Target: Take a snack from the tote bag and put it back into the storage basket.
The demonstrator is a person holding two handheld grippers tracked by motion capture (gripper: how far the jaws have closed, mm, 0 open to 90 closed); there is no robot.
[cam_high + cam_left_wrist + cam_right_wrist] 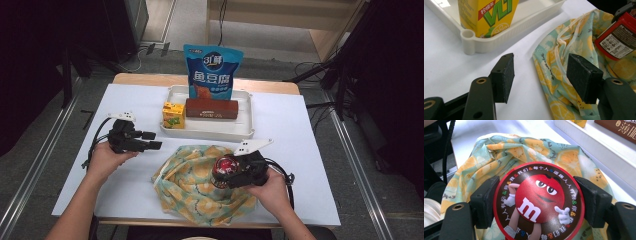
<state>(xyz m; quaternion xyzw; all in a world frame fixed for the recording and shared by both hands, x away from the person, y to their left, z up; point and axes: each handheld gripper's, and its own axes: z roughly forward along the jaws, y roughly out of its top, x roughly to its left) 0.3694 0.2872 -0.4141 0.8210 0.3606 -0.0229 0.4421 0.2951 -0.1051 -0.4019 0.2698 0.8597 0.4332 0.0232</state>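
Note:
A lemon-print cloth bag [200,185] lies crumpled at the table's front centre. My right gripper [231,172] holds a round red M&M's tin [225,169] above the bag, jaws pressed to its two sides; the tin's lid [539,200] faces the camera in the right gripper view. My left gripper [150,141] stands open to the left of the bag, its jaws wide apart with nothing between them. In the left gripper view the bag [571,67] and its white drawstrings lie just past the jaws, and the tin [617,37] shows at the upper right.
A white tray [245,131] behind the bag holds a yellow lemon tea carton [173,115], a long brown box [212,108] and an upright blue snack pouch [212,72]. A white sheet covers the table. Bare sheet lies at the far left and right.

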